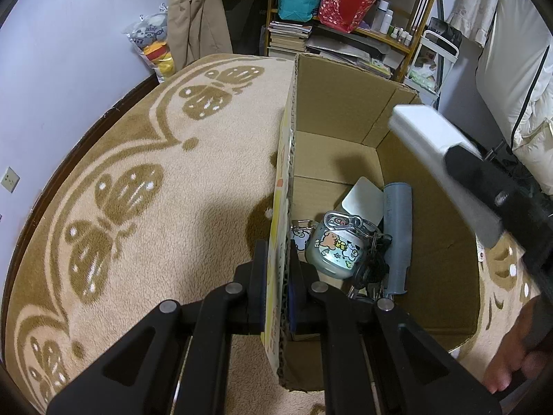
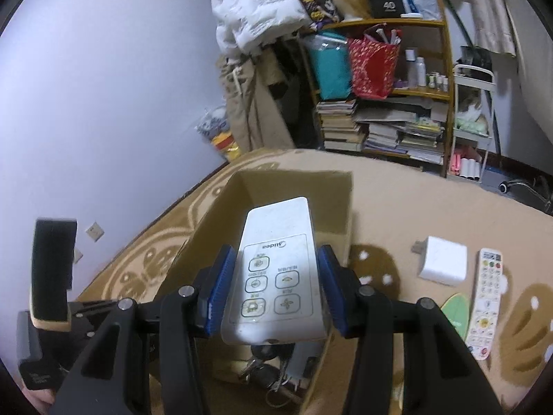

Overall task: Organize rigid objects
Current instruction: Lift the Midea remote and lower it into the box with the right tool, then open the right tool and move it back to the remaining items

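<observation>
Between the right gripper's (image 2: 273, 290) blue pads (image 2: 221, 287): one white Midea remote (image 2: 276, 269), clamped at its button end, face up, its plain end reaching out over the open cardboard box (image 2: 331, 207). Remote is held above the box, clear of the contents. In the left wrist view the same remote (image 1: 439, 159) appears as a white slab slanting over the box's right side.

Left gripper (image 1: 278, 269): clenched on the box's left wall (image 1: 287, 159), one finger outside the cardboard, one inside, near the wall's near end.

Box contents, on the floor toward the near left corner:
- one small clear case with cartoon stickers (image 1: 337, 249) and a metal carabiner (image 1: 342, 221) across its top;
- one grey-blue tube-shaped item (image 1: 397, 235), lying lengthwise just right of the case;
- one white flat item (image 1: 363, 197), behind the case, partly covered;
- a dark tangle of keys or cord (image 1: 375, 266) between case and tube; details too small to tell.

Carpet (image 1: 138, 173), beige with brown butterfly pattern, carries the box. On the carpet to the right of the box:
- one white charger block (image 2: 444, 261), well apart from the box;
- one long white remote with coloured buttons (image 2: 485, 301), just beside the charger;
- one green flat item (image 2: 456, 311), partly hidden behind the gripper.

A wooden shelf (image 2: 446, 103) with books and bags stands against the far wall.
</observation>
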